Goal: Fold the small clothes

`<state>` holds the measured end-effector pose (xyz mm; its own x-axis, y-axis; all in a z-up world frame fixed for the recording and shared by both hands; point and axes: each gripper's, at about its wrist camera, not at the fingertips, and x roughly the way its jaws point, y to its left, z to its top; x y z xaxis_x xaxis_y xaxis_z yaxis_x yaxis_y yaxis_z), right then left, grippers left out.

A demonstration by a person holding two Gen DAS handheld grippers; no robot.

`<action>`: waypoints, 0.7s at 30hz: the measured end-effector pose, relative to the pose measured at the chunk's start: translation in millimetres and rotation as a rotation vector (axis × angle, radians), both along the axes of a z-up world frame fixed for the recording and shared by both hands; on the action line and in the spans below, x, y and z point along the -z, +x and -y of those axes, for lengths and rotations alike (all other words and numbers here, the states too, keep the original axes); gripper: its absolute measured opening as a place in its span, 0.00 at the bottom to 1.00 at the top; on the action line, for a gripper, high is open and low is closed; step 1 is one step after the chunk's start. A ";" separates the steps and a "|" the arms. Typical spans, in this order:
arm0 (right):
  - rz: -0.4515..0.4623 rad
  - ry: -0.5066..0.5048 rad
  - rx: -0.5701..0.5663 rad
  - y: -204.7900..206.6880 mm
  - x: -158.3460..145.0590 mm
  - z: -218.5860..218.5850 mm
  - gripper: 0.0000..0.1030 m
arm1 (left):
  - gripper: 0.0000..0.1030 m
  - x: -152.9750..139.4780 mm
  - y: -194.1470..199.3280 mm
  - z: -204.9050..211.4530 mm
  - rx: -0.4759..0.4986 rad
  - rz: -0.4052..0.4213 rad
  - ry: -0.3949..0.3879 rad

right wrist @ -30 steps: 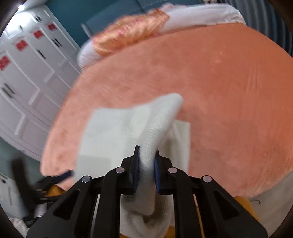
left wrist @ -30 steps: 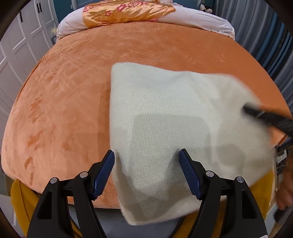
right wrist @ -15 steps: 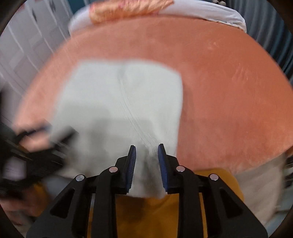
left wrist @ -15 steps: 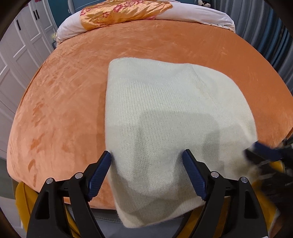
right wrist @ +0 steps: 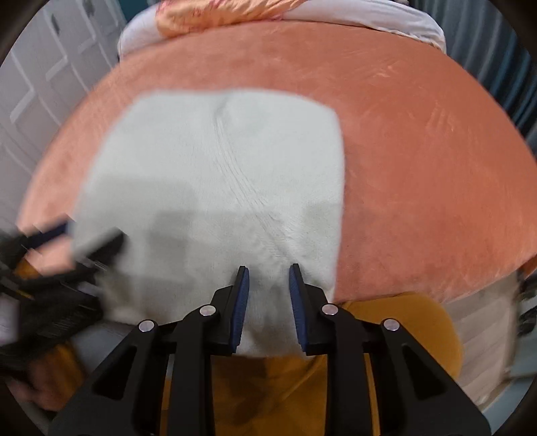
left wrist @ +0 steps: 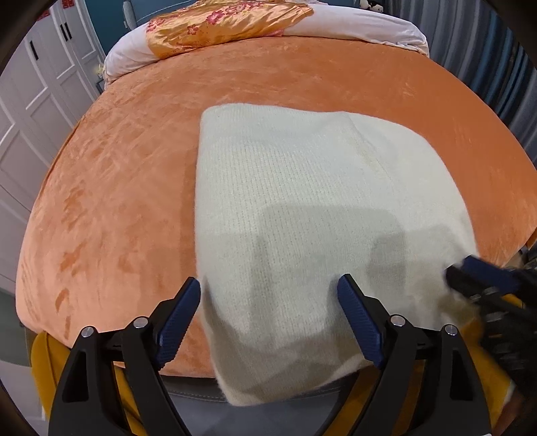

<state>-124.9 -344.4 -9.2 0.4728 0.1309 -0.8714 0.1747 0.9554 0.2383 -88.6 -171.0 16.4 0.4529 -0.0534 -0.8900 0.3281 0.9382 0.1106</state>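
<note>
A cream knitted garment point(left wrist: 319, 214) lies flat on the orange velvet bed point(left wrist: 117, 187), its near edge hanging over the bed's front edge. My left gripper point(left wrist: 268, 302) is open wide, its jaws straddling the garment's near left part without holding it. My right gripper point(right wrist: 266, 288) is open a little, just above the garment's point(right wrist: 228, 174) near right edge, holding nothing. The right gripper also shows blurred in the left wrist view point(left wrist: 483, 278) at the garment's right corner. The left gripper shows blurred in the right wrist view point(right wrist: 67, 241).
A gold floral pillow point(left wrist: 221, 26) and white bedding point(left wrist: 362, 23) lie at the bed's far end. White cabinet doors point(left wrist: 30, 110) stand on the left, a dark curtain point(left wrist: 486, 57) on the right. A yellow fabric point(right wrist: 302, 385) lies below the bed's near edge.
My right gripper has let go of the lifted garment fold and opened; the garment now lies flat. My left gripper stayed open in about the same place.
</note>
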 end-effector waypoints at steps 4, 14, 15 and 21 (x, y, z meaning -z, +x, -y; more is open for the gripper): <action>0.028 -0.018 0.035 -10.0 -7.3 6.1 0.30 | 0.83 -0.1 0.7 -3.5 0.001 -0.054 -0.056; -0.048 0.226 0.077 0.9 47.7 44.0 0.59 | 0.87 14.3 33.5 -65.4 -0.166 -0.232 -0.360; -0.048 0.238 0.080 3.5 50.6 45.6 0.61 | 0.87 14.0 33.2 -63.2 -0.167 -0.230 -0.359; -0.048 0.326 0.076 26.0 67.1 50.8 0.69 | 0.91 16.1 34.6 -22.5 -0.085 -0.176 -0.228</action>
<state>-98.9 -395.2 -76.2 0.4515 0.3721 -0.8110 0.2607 0.8142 0.5187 -54.0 -148.4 0.4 0.3039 -0.2297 -0.9246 0.2423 0.9572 -0.1581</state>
